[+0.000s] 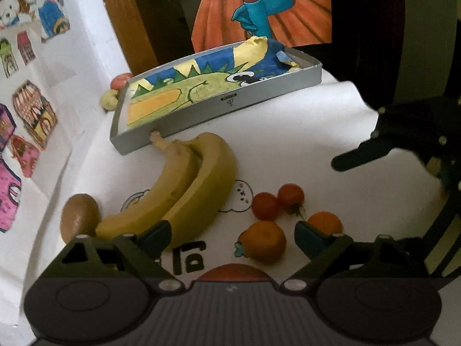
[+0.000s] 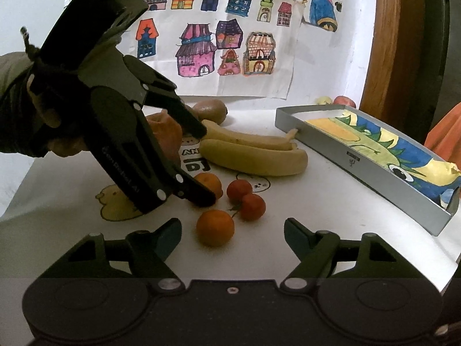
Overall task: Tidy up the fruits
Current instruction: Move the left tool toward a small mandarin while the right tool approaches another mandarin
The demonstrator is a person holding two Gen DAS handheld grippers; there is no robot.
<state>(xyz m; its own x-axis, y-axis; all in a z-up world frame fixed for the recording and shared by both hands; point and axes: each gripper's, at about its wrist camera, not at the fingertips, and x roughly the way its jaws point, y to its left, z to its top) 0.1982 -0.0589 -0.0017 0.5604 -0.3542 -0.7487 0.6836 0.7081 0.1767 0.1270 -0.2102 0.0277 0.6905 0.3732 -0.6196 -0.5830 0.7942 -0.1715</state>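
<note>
The fruit lies loose on the white paper-covered table (image 2: pixel 331 201), none of it yet in the grey metal tray (image 2: pixel 357 161), whose floor is lined with a crumpled dinosaur drawing. The left tool (image 1: pixel 233 235) hangs spread and empty over the small orange (image 1: pixel 263 240) nearest it; the right tool (image 2: pixel 232 235) is likewise spread and empty, with another small orange (image 2: pixel 215 227) between its fingers. As I judge it, the main risk is rolling: these oranges and the two glossy cherry tomatoes (image 2: pixel 245 197) are round and smooth, so an off-centre closing could squirt one away toward the table edge, and the tomatoes look soft enough to bruise. The two tools work close together and could collide. The paired bananas (image 1: pixel 184 184), curved and matte, rest with the stem touching the tray wall; lifting them carelessly could nudge it. A fuzzy brown kiwi (image 1: pixel 79 216) sits just beside them.
</note>
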